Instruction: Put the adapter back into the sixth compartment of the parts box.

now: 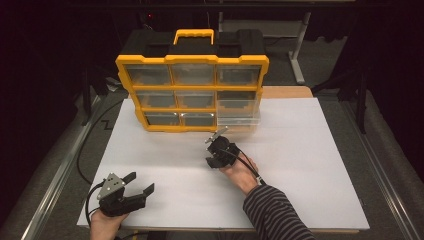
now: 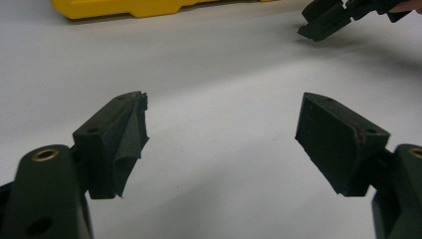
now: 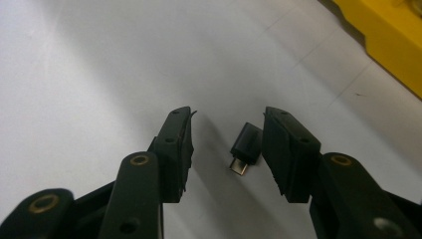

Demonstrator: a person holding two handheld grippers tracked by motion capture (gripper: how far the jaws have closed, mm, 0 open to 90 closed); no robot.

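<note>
A small black USB adapter [image 3: 247, 144] with a metal plug lies on the white tabletop [image 1: 300, 165]. It sits between the jaws of my right gripper [image 3: 226, 134], close beside the right jaw; whether they touch is unclear. That gripper is open and hovers at the table's middle [image 1: 212, 161], just in front of a yellow and black drawer organizer [image 1: 192, 87]. One clear drawer [image 1: 239, 112] at the organizer's lower right is pulled out. My left gripper [image 1: 139, 182] rests near the front left edge, open wide [image 2: 221, 124] with nothing between its fingers.
The organizer stands upright at the back of the white top, with its yellow base [image 2: 124, 7] low on the surface. A black cable [image 1: 85, 150] trails off the table's left side. The right gripper [image 2: 323, 22] appears far off in the left gripper view.
</note>
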